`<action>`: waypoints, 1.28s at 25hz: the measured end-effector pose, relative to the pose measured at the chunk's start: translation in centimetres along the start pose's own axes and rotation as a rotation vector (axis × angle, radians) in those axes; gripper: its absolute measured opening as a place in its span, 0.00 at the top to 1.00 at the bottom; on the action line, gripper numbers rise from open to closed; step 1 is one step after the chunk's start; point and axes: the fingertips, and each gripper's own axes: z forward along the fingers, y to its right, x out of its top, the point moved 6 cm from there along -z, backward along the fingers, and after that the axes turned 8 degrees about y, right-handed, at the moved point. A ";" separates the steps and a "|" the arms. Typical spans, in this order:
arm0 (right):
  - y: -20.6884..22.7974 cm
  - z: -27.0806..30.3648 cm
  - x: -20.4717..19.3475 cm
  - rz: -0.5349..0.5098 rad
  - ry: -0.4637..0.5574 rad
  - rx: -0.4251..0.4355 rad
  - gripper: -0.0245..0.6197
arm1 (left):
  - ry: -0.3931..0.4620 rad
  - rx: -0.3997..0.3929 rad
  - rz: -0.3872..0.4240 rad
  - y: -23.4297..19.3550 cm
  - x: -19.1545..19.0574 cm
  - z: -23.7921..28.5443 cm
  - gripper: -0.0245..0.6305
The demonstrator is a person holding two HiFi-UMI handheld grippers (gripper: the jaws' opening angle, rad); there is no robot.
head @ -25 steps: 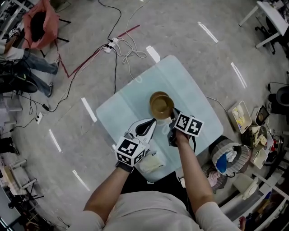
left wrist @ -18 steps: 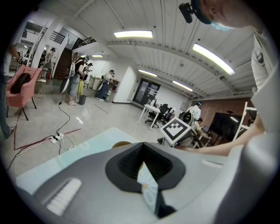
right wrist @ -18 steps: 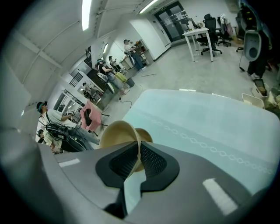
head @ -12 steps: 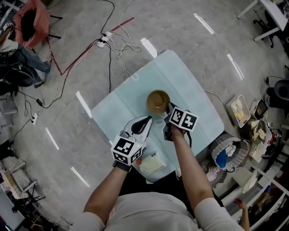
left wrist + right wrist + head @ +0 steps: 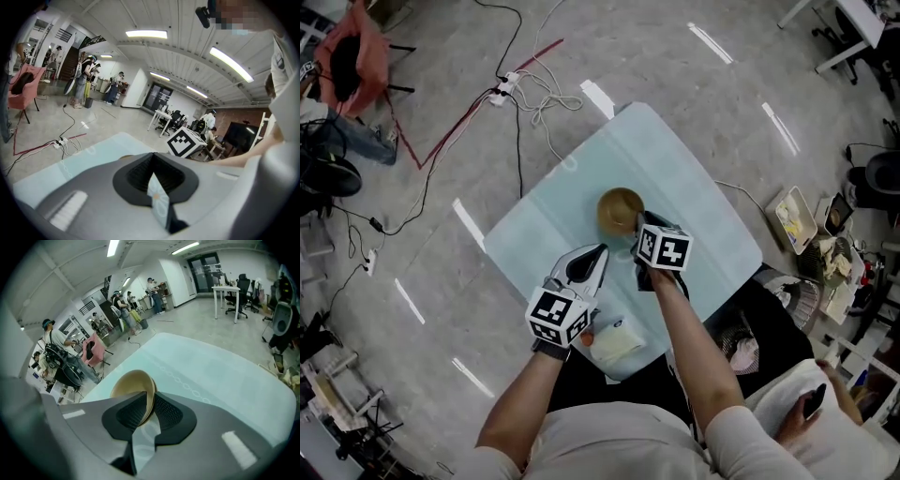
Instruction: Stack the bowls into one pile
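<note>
Pinching bowl (image 5: 133, 390) rim, right gripper (image 5: 151, 404) arm extended, left gripper (image 5: 154, 176) closed alongside.

Two tan bowls (image 5: 133, 386), going by the doubled rim, in one pile. One counter (image 5: 698, 202). Two grippers: left hand-held gripper (image 5: 152, 161), right hand-held gripper (image 5: 150, 398). One white pouch (image 5: 614, 339). One power strip (image 5: 501, 92). One pink chair (image 5: 354, 49).
</note>
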 end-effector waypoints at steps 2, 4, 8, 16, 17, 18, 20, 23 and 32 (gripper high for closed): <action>0.0 -0.3 0.4 -0.041 0.016 -0.017 0.89 | -0.001 -0.002 0.000 0.0 0.0 -0.1 0.95; -0.1 -0.7 0.9 -0.081 0.045 -0.025 0.89 | 0.002 -0.004 0.000 0.1 0.2 -0.1 0.95; -0.8 -2.2 2.2 -0.144 0.109 -0.032 0.89 | 0.013 -0.017 0.005 0.5 0.9 -0.3 0.95; -3.5 -9.2 5.1 -0.133 0.259 0.028 0.89 | 0.036 -0.037 0.031 2.6 4.1 -1.4 0.95; -3.9 -10.1 5.7 -0.133 0.286 0.038 0.89 | 0.044 -0.043 0.038 2.7 4.7 -1.6 0.95; -4.4 -11.1 6.0 -0.133 0.308 0.048 0.90 | 0.050 -0.047 0.043 2.9 5.2 -1.9 0.95; -5.3 -13.3 6.4 -0.128 0.344 0.066 0.90 | 0.062 -0.051 0.049 3.6 6.2 -3.0 0.95; -6.3 -16.3 7.9 -0.129 0.398 0.089 0.90 | 0.091 -0.055 0.064 4.6 8.3 -4.0 0.95; -10.2 -23.5 10.8 -0.180 0.503 0.163 0.90 | 0.189 -0.048 0.099 6.8 15.0 -7.2 0.95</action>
